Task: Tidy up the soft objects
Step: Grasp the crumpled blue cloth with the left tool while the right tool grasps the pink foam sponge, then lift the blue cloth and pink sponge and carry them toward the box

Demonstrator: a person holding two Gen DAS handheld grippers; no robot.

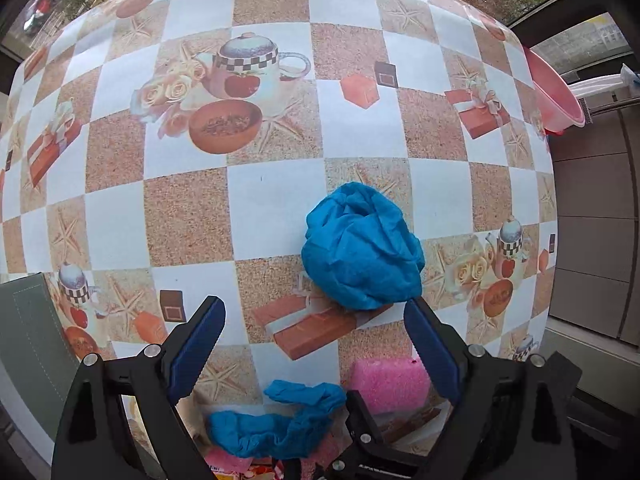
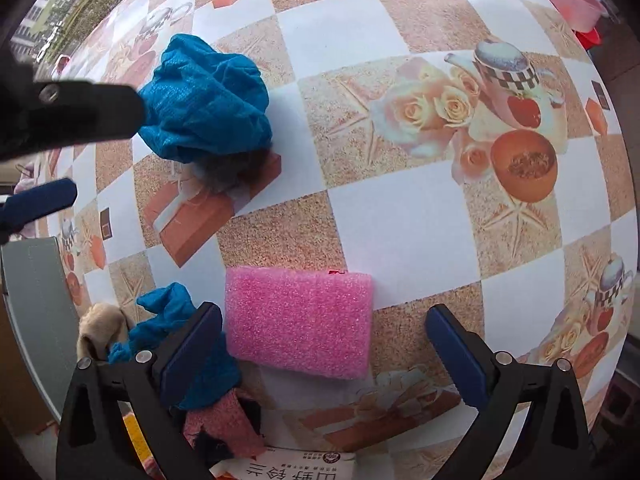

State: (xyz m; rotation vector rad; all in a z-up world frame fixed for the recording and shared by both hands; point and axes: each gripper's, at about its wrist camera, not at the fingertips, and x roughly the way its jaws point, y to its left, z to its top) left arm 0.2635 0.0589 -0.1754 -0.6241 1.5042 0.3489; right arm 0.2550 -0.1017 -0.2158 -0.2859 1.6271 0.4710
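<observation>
left tool [image 1: 314,326] spread wide, empty, near crumpled blue cloth ball [image 1: 360,248]. right tool [image 2: 324,330] spread wide over pink foam sponge [image 2: 298,322]. next: likely pinch sponge.

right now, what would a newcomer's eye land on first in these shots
The crumpled blue cloth bunched in a ball mid-table, just ahead of the open left gripper. Next, the pink foam sponge lying flat between the fingers of the open right gripper, with a blue glove beside it on the busy teapot-print tablecloth.
</observation>
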